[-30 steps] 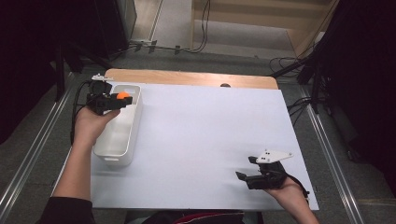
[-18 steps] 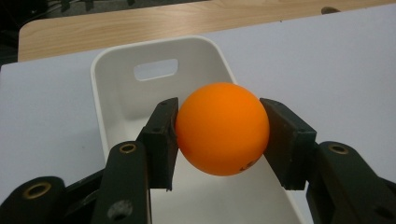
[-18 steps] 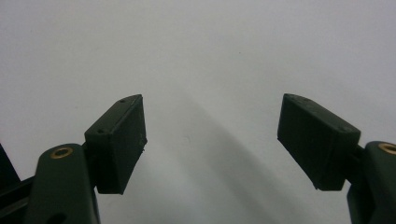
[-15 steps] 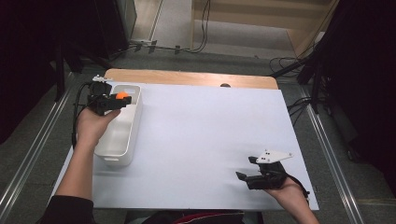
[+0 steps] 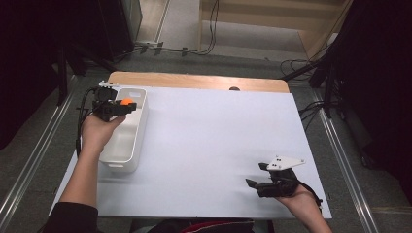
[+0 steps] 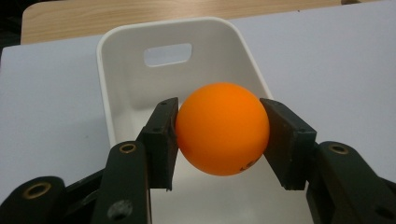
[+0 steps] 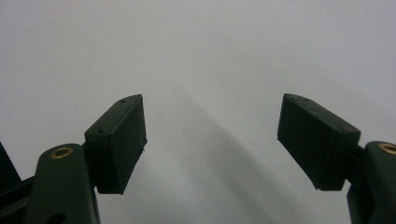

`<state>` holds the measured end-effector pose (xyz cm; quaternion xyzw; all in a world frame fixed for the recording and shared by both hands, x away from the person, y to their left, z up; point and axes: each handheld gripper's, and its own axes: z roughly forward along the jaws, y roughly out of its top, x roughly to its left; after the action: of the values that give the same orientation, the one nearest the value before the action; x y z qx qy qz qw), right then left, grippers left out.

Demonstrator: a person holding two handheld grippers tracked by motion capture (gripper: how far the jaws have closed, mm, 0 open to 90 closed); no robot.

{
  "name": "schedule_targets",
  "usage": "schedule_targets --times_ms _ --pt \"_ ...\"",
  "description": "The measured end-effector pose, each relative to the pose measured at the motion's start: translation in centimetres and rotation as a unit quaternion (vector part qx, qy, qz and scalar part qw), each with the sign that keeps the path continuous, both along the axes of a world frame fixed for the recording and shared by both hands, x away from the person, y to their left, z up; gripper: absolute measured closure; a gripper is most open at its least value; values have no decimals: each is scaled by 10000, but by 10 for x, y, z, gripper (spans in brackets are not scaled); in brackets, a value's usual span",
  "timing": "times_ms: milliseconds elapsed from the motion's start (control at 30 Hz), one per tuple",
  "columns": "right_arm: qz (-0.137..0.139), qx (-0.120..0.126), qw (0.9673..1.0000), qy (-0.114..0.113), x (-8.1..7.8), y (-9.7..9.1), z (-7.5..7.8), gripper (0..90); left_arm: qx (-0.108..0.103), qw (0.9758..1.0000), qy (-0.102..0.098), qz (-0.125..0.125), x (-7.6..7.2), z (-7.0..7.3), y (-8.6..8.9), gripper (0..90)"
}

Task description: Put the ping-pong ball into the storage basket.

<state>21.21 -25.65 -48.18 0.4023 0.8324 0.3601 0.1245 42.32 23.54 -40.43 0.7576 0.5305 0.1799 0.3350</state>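
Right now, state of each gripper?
Left gripper: shut on the ball, over the bin.
Right gripper: open, nothing between the jaws, above the table.

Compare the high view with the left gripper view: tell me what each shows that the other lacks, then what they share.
High view alone: the right tongs, open, resting on the sheet near the right corner, both forearms, and the floor with cables.
Left gripper view alone: the pads pressing both sides of the ball, and the handle slot in the bin's end wall.
Shared: the ball in the left tongs over the bin, the white sheet and the wooden edge.
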Motion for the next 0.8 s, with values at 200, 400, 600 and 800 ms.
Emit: schedule_targets --times_ms 200,400,600,800 --pt "-7 4 10000 13 0 0 0 221 136 9999 58 -42 1 -4 -3 491" --pt "0 -8 10000 -9 0 0 0 221 95 9999 65 -58 1 -4 -2 491" --pt "-6 -8 10000 12 0 0 0 221 75 9999 59 -64 1 -3 -2 491" --pt "-9 -7 10000 13 0 0 0 221 15 10000 37 -59 1 0 -2 390"
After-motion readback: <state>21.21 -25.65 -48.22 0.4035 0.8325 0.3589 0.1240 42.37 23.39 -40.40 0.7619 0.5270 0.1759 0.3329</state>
